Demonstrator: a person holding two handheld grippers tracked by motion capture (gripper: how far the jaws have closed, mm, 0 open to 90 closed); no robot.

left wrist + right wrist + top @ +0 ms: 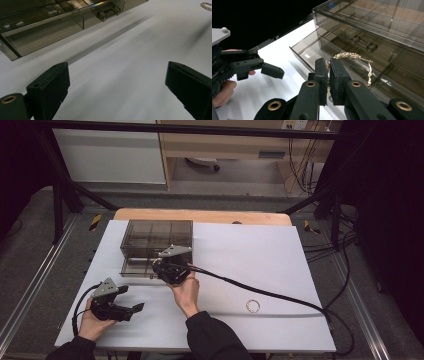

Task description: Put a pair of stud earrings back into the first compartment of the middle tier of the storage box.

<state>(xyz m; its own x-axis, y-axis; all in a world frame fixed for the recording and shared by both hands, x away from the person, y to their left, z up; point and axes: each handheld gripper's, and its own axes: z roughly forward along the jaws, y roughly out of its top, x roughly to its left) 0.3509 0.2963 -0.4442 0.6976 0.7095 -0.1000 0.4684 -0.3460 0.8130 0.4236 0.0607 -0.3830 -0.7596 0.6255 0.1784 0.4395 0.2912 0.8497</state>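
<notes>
A smoky clear drawer box (156,237) stands at the back left of the white mat, its lower drawer (134,266) pulled out toward me. My right gripper (167,270) hovers at the open drawer's right front corner. In the right gripper view its jaws (328,65) are shut on a gold chain bracelet (351,55), which dangles in front of the open drawer (312,53). My left gripper (131,299) rests low on the mat at the front left, open with nothing between its pads (51,87). A second gold ring-shaped bracelet (252,306) lies on the mat to the right.
The white mat (260,255) covers a wooden table. The right gripper's black cable (260,292) runs across the mat to the right edge. The box's drawer knob (107,13) shows in the left gripper view. Black frame posts stand at the table's sides.
</notes>
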